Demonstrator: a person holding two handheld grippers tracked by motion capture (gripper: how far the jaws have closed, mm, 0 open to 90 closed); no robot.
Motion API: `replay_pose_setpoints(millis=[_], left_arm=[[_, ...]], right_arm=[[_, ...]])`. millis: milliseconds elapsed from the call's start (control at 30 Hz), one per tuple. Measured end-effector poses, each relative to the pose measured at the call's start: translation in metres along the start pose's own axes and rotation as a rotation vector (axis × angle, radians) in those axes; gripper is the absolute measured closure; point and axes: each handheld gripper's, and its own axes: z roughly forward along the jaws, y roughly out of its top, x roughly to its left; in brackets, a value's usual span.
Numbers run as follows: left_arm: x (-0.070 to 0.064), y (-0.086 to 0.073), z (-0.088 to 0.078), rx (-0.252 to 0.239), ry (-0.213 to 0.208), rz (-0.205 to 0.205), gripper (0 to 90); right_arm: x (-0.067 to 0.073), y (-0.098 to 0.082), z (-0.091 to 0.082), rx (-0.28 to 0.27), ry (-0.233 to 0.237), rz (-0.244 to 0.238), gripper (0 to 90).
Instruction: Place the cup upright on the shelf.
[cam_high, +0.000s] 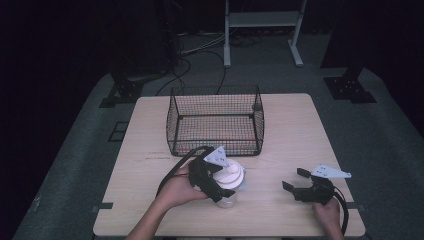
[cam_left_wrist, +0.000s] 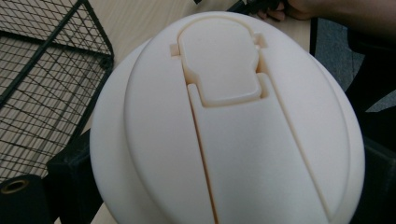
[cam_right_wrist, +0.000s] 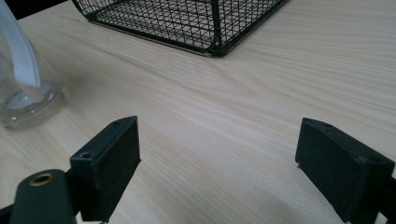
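A clear tumbler with a cream flip-top lid (cam_high: 231, 176) stands on the wooden table (cam_high: 295, 130), just in front of the wire basket. My left gripper (cam_high: 220, 181) is shut on it, jaws at either side below the lid. In the left gripper view the cream lid (cam_left_wrist: 229, 121) sits close up, with a black finger (cam_left_wrist: 70, 179) at its left edge. The tumbler's clear base (cam_right_wrist: 25, 105) rests on the wood in the right gripper view. My right gripper (cam_high: 295, 178) hovers low over the table's front right, open and holding nothing (cam_right_wrist: 217, 172).
A black wire basket (cam_high: 215, 122) stands in the middle of the table toward the back, its near corner (cam_right_wrist: 215, 44) ahead of the right gripper. Bare wood lies between the two grippers. Beyond the table are grey floor, cables and a metal stand (cam_high: 262, 30).
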Motion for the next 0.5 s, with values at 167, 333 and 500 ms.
replay_pose_setpoints(millis=[167, 333, 500], left_arm=[[0.007, 0.004, -0.011, -0.008, 0.012, -0.011, 5.1], [0.017, 0.009, -0.027, 0.002, 0.031, -0.02, 5.1], [0.027, 0.016, -0.04, 0.012, 0.044, -0.029, 5.1]], right_arm=[[0.0, 0.0, 0.0, 0.0, -0.001, 0.0, 12.9], [0.0, 0.0, 0.0, -0.001, 0.001, 0.001, 12.9], [0.0, 0.0, 0.0, -0.001, 0.001, 0.0, 12.9]])
